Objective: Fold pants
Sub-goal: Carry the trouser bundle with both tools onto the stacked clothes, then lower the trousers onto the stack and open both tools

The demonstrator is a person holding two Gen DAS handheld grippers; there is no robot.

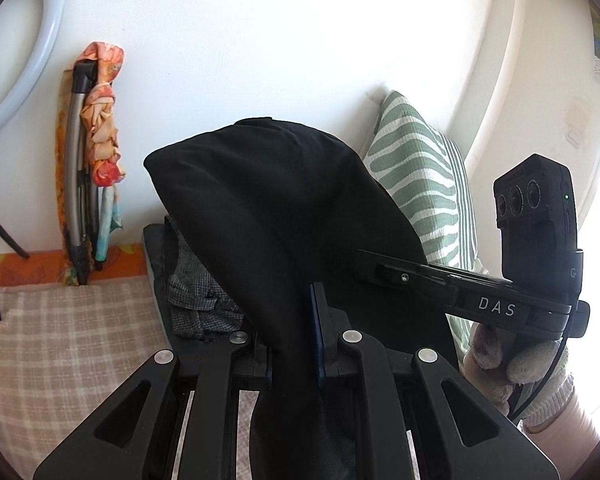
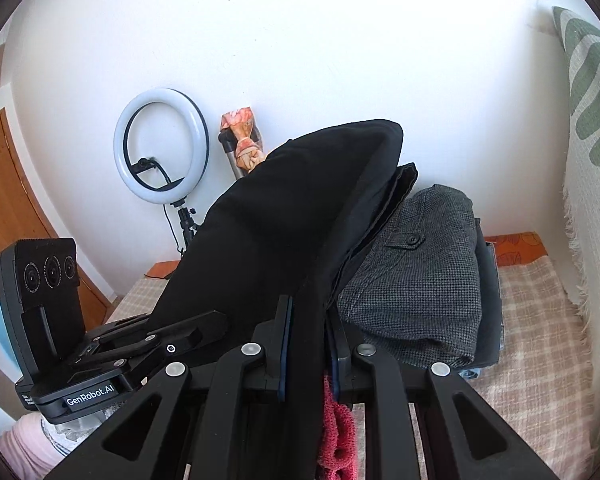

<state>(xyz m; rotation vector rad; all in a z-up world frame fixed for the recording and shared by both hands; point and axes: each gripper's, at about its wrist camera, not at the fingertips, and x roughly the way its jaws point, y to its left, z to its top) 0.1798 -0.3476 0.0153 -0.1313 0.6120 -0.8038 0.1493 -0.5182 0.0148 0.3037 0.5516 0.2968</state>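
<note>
Your left gripper has its fingers pinching the black pants, which rise in a draped hump above the checked bed. Your right gripper pinches the same pants, lifted just beside the folded grey tweed garment on the pile.

checked bed cover, folded clothes stack
</note>
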